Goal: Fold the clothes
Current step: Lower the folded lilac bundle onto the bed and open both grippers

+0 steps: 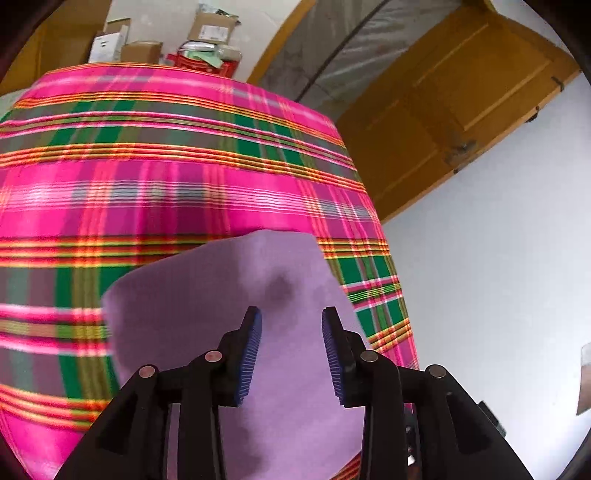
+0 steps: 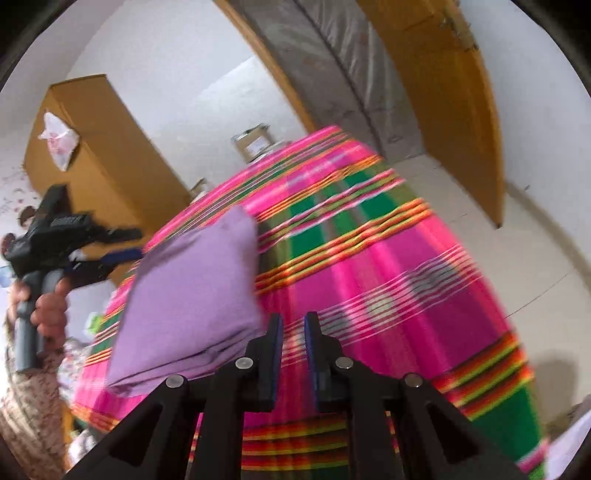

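A pink, green and orange plaid cloth (image 1: 177,177) covers the table. Beyond its far edge, cardboard boxes (image 1: 212,26) are stacked on and around a red crate (image 1: 201,62) against a white wall (image 1: 498,258). A wooden door (image 1: 454,96) stands to the right, with a plastic-wrapped mattress (image 2: 343,70) leaning just beside it. A white plastic bag (image 2: 59,142) hangs on a wooden cabinet (image 2: 107,162).

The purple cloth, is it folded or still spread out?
Folded. The purple cloth lies as a compact rectangle on the plaid cover, with stacked layers showing along its near edge.
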Action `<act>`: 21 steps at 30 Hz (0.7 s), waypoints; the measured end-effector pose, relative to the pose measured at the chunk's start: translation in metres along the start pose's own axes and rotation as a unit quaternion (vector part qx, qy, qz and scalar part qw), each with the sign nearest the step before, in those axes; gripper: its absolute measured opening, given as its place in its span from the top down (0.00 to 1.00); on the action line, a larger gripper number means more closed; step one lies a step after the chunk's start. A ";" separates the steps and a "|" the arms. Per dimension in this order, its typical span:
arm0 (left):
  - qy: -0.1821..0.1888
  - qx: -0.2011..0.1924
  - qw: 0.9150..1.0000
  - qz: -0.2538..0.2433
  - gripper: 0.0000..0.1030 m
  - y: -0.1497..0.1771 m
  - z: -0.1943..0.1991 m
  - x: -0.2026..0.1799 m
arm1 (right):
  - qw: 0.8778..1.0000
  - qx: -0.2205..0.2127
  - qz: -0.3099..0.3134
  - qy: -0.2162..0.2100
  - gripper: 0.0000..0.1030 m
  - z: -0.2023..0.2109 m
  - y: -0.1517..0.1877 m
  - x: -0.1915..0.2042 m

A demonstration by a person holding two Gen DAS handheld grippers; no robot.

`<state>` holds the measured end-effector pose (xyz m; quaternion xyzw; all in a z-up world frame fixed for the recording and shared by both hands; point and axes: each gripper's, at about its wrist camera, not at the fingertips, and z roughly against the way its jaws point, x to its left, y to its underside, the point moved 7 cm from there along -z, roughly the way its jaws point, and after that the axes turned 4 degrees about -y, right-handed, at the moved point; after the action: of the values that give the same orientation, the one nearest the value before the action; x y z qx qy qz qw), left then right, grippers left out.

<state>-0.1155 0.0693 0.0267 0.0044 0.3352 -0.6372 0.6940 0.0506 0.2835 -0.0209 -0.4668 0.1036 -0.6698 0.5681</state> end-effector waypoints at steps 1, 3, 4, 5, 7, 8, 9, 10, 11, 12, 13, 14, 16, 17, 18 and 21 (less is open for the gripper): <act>0.002 -0.005 1.000 0.005 0.66 0.002 0.005 0.005 | 1.000 -0.004 -0.002 -0.004 0.87 0.003 -0.004 0.000; 0.005 -0.014 1.000 0.015 0.66 0.009 0.014 0.016 | 1.000 -0.006 0.000 -0.023 0.87 0.005 -0.011 0.007; 0.004 -0.013 1.000 0.021 0.66 0.012 0.018 0.022 | 0.999 -0.004 0.010 -0.030 0.87 0.004 -0.015 0.013; 0.004 -0.013 1.000 0.026 0.66 0.016 0.021 0.028 | 0.999 -0.002 0.022 -0.034 0.87 0.002 -0.018 0.020; 0.020 -0.011 0.999 0.043 0.66 0.024 0.028 0.037 | 0.998 0.013 0.041 -0.045 0.82 -0.008 -0.020 0.031; 0.033 -0.012 0.998 0.052 0.66 0.027 0.032 0.041 | 0.997 0.022 0.049 -0.049 0.75 -0.014 -0.020 0.036; 0.038 -0.015 0.997 0.059 0.65 0.030 0.036 0.045 | 0.997 0.037 0.054 -0.051 0.69 -0.022 -0.017 0.039; 0.036 -0.018 0.997 0.065 0.61 0.033 0.039 0.050 | 0.996 0.052 0.057 -0.049 0.67 -0.030 -0.013 0.040; 0.036 -0.021 0.997 0.070 0.60 0.036 0.041 0.054 | 0.996 0.062 0.055 -0.040 0.66 -0.036 -0.008 0.038; 0.037 -0.022 0.996 0.073 0.60 0.039 0.042 0.057 | 0.995 0.071 0.054 -0.039 0.66 -0.040 -0.003 0.037; 0.039 -0.023 0.996 0.076 0.60 0.042 0.043 0.060 | 0.995 0.078 0.051 -0.038 0.66 -0.044 0.001 0.035; 0.041 -0.020 0.996 0.077 0.60 0.045 0.043 0.062 | 0.995 0.080 0.046 -0.040 0.68 -0.044 0.004 0.034; 0.042 -0.012 0.996 0.082 0.60 0.050 0.039 0.067 | 0.995 0.077 0.046 -0.046 0.84 -0.040 0.007 0.035; 0.043 -0.010 0.995 0.085 0.59 0.051 0.037 0.068 | 0.995 0.074 0.047 -0.047 0.87 -0.038 0.007 0.036; 0.043 -0.008 0.995 0.087 0.59 0.052 0.035 0.070 | 0.995 0.069 0.048 -0.046 0.89 -0.036 0.007 0.038; 0.044 -0.007 0.995 0.091 0.59 0.053 0.031 0.074 | 0.997 0.048 0.042 -0.051 0.90 -0.020 0.002 0.045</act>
<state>-0.0564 0.0008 -0.0060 0.0584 0.3681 -0.5683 0.7336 0.0405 0.2360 -0.0105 -0.4681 0.0613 -0.6249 0.6217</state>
